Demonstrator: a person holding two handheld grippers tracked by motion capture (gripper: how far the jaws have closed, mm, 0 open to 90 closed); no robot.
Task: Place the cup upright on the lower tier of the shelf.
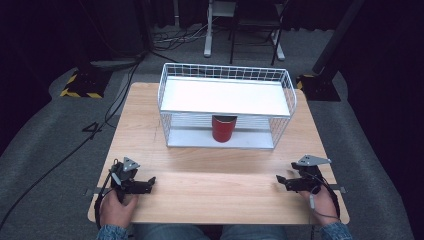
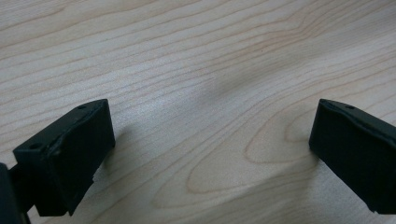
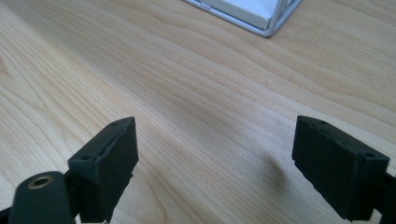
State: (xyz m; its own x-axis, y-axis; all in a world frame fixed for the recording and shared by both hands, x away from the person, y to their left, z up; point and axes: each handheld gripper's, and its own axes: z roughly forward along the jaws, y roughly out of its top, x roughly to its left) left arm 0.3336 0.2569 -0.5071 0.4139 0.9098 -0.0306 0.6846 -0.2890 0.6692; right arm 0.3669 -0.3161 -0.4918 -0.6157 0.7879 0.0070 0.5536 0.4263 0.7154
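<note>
I held both grippers low on the table (image 1: 210, 175), left gripper (image 1: 150, 183) released, right gripper (image 1: 280, 181) released, red cup (image 1: 223, 128) inside rack (image 1: 290, 95).

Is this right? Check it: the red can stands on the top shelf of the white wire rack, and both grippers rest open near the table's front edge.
Wrong shelf: the high view shows the red can on the bottom shelf of the white wire rack, under the top one. The rest holds.

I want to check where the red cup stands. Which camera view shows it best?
The high view: the red cup stands upright on the lower level of the white wire rack, under its shelf. The right gripper view catches just a corner of the rack, not the cup; the left gripper view looks at bare table.
</note>
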